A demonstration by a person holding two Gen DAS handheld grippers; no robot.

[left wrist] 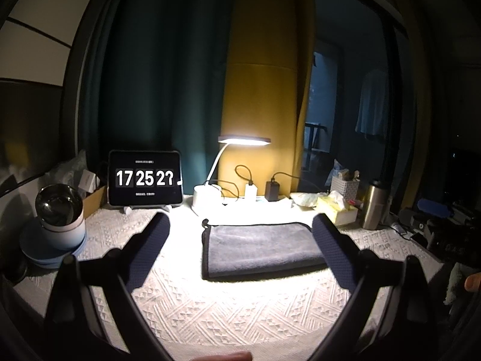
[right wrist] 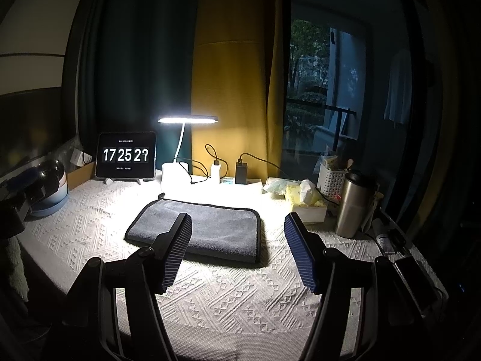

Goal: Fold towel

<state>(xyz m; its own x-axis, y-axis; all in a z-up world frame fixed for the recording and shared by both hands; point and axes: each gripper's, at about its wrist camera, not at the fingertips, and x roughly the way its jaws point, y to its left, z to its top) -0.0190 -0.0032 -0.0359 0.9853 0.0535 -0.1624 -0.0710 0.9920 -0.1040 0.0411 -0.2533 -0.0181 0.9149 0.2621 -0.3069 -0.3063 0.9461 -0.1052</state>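
Observation:
A grey towel with dark trim (left wrist: 258, 248) lies folded flat on the white textured tablecloth (left wrist: 210, 307), under the desk lamp. My left gripper (left wrist: 240, 228) is open and empty, held above the table in front of the towel, its right finger over the towel's right edge. In the right wrist view the towel (right wrist: 216, 228) lies ahead and slightly left. My right gripper (right wrist: 237, 225) is open and empty, its left finger in front of the towel's near edge.
A lit desk lamp (left wrist: 243, 140), a tablet clock (left wrist: 145, 178), chargers with cables (left wrist: 272, 191), a tissue box (right wrist: 303, 201), a steel tumbler (right wrist: 353, 203), a white basket (right wrist: 330, 180) and a bowl on a blue plate (left wrist: 57, 219) ring the table. A phone (right wrist: 416, 282) lies at the right edge.

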